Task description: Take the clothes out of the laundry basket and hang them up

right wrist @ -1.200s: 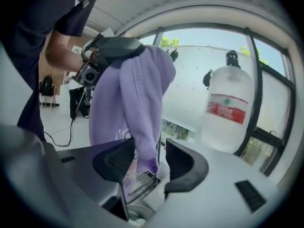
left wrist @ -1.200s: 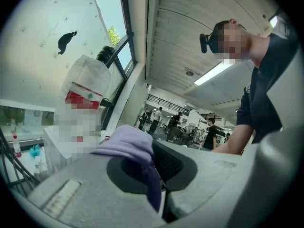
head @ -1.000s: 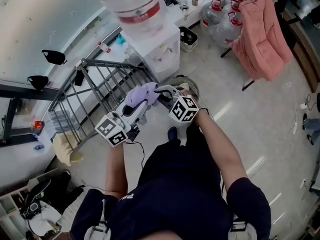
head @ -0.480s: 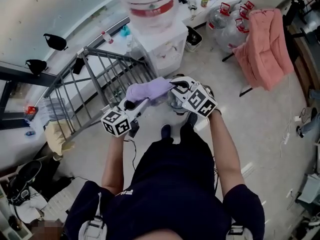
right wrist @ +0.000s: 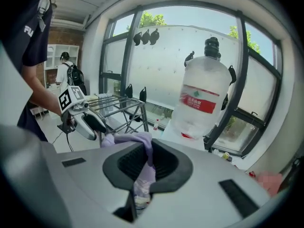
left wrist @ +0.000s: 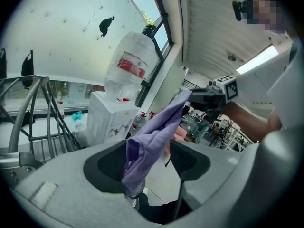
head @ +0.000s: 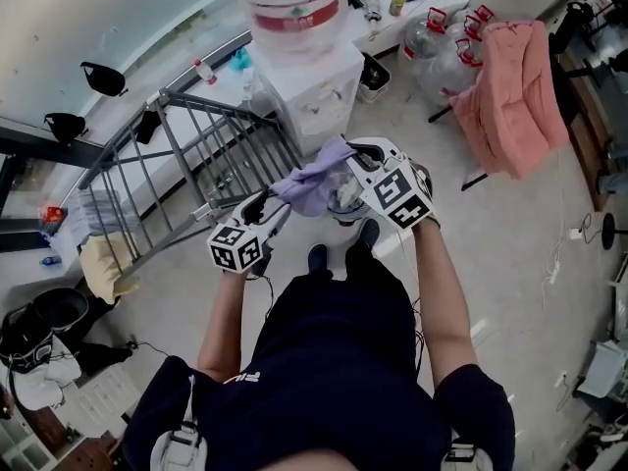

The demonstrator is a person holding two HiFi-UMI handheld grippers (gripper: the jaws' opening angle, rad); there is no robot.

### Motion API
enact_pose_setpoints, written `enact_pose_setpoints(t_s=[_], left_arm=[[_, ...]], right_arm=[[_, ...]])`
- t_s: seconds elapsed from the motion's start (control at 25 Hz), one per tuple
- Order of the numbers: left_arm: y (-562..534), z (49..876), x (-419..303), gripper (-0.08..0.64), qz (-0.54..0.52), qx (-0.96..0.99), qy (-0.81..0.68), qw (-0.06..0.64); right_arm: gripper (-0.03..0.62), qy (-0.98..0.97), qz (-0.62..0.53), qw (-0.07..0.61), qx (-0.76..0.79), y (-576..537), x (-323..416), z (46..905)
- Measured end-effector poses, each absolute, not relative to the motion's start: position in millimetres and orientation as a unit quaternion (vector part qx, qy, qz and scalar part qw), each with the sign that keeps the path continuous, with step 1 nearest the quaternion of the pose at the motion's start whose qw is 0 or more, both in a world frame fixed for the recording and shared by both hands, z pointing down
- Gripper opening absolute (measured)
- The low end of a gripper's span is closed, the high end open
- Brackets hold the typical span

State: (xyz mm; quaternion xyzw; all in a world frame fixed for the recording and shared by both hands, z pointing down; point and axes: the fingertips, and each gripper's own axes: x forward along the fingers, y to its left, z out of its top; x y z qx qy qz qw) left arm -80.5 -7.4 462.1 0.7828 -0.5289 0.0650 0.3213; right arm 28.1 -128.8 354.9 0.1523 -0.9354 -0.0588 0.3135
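Head view: cloth (head: 312,186) spans between my grippers, near the rack (head: 186,155). Left gripper view: left gripper (left wrist: 148,158) opening, cloth loose between its jaws. Right gripper view: right gripper (right wrist: 142,167) clamps the cloth. Mid-hanging; next I probably carry it over a rack bar.

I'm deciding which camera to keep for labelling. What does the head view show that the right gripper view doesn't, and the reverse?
Head view only: the person's shoes and a yellowish cloth by the end of the drying rack. Right gripper view only: the grip of the right gripper, jaws shut on the purple garment, and a bystander with a backpack. Both: the purple garment, the drying rack, the water bottle, and the left gripper, its jaws opening with the garment between them.
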Motion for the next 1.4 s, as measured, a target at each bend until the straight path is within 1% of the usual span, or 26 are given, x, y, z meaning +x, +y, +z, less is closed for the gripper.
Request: enact_pose_setpoints(t_s=[0.08, 0.16, 0.32, 0.52, 0.72, 0.84, 0.88, 0.92, 0.96, 1.04, 1.12, 1.2, 1.28, 1.32, 1.4], left_arm=[[-5.3, 465.1, -78.8, 0.281, 0.066, 0.779, -0.532, 0.324], [-8.0, 459.6, -73.2, 0.281, 0.074, 0.787, -0.531, 0.305], [-32.1, 433.5, -47.4, 0.281, 0.121, 0.82, -0.515, 0.217], [-75.3, 393.4, 18.3, 0.281, 0.173, 0.868, -0.455, 0.097], [-92.3, 341.7, 83.0, 0.281, 0.179, 0.9, -0.397, 0.034], [-98.0, 345.2, 96.3, 0.275, 0.247, 0.886, -0.392, -0.004], [-99.4, 349.6, 95.3, 0.23, 0.266, 0.879, -0.396, -0.014], [-99.2, 352.7, 92.6, 0.135, 0.274, 0.875, -0.4, -0.017], [-97.1, 354.2, 89.3, 0.096, 0.272, 0.874, -0.402, -0.011], [-90.0, 354.7, 83.3, 0.08, 0.262, 0.877, -0.402, 0.006], [-84.5, 356.3, 79.6, 0.08, 0.271, 0.874, -0.404, 0.005], [-82.4, 360.2, 75.9, 0.041, 0.287, 0.868, -0.406, 0.003], [-82.2, 361.9, 70.3, 0.034, 0.286, 0.866, -0.409, 0.017], [-82.3, 360.5, 67.0, 0.032, 0.279, 0.868, -0.41, 0.027], [-81.5, 351.3, 60.8, 0.032, 0.253, 0.876, -0.407, 0.053]], right_arm=[[0.021, -0.933, -0.054, 0.32, 0.156, -129.2, 31.8, 354.9], [0.023, -0.927, -0.061, 0.334, 0.158, -129.6, 36.9, 355.2], [0.022, -0.926, -0.047, 0.334, 0.168, -130.6, 50.4, 350.1], [0.023, -0.931, -0.026, 0.316, 0.182, -128.3, 63.5, 330.0], [0.023, -0.926, -0.039, 0.33, 0.181, -116.8, 67.9, 323.8], [0.023, -0.924, -0.046, 0.34, 0.166, -103.6, 66.1, 325.2], [0.023, -0.923, -0.053, 0.346, 0.161, -99.5, 66.1, 326.2], [0.023, -0.921, -0.06, 0.352, 0.159, -96.6, 66.8, 327.6], [0.023, -0.919, -0.065, 0.355, 0.158, -94.5, 67.7, 329.0], [0.023, -0.92, -0.062, 0.354, 0.155, -90.9, 68.4, 331.1], [0.023, -0.921, -0.058, 0.355, 0.15, -87.8, 67.2, 333.3], [0.023, -0.918, -0.064, 0.363, 0.146, -85.6, 65.0, 337.4], [0.023, -0.922, -0.054, 0.358, 0.141, -83.9, 62.1, 341.1], [0.023, -0.928, -0.039, 0.344, 0.136, -83.2, 59.8, 341.0], [0.028, -0.949, -0.01, 0.288, 0.126, -82.1, 54.3, 333.4]])
